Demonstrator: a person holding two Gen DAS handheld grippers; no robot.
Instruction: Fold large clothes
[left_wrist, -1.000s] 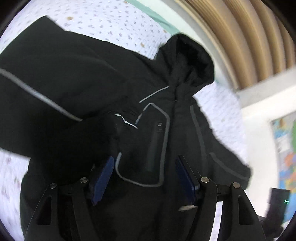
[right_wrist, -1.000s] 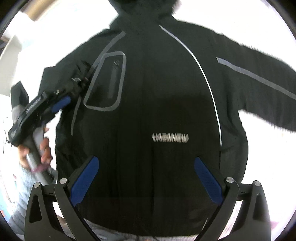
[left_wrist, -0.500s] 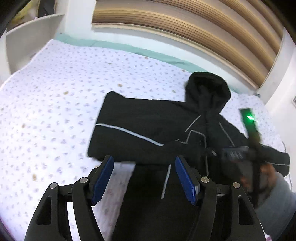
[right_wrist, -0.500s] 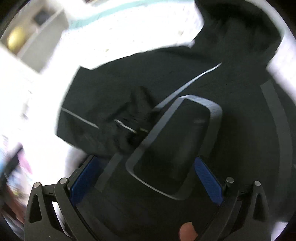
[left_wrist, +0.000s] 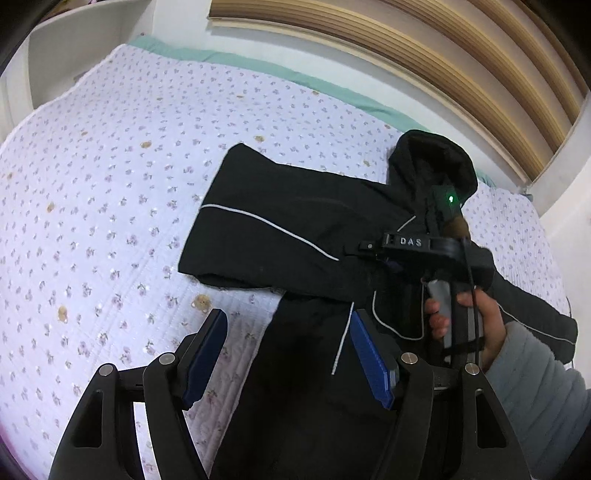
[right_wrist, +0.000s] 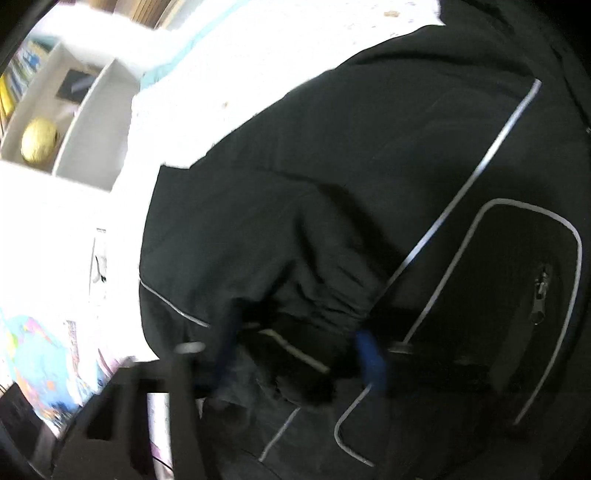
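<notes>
A black hooded jacket (left_wrist: 295, 229) with grey piping lies front up on the flowered bed quilt (left_wrist: 110, 184), hood (left_wrist: 432, 162) toward the headboard. One sleeve (left_wrist: 251, 221) lies spread to the left, its cuff (right_wrist: 314, 317) bunched on the chest. My left gripper (left_wrist: 288, 321) hovers open over the jacket's left edge, nothing between its blue pads. My right gripper (right_wrist: 295, 350), blurred, is closing, with the cuff between its jaws and the pads on the fabric. In the left wrist view the right gripper (left_wrist: 384, 258) sits low on the chest.
A person's hand (left_wrist: 476, 314) and grey sleeve hold the right gripper's handle. The jacket's other sleeve (left_wrist: 535, 314) stretches right. A slatted wooden headboard (left_wrist: 443, 55) backs the bed. A white shelf (right_wrist: 85, 122) with a yellow ball (right_wrist: 38, 140) stands beside it.
The left gripper drew back and up, away from the jacket. The right gripper came down from the jacket's front onto the chest, and its wide jaws narrowed around the cuff.
</notes>
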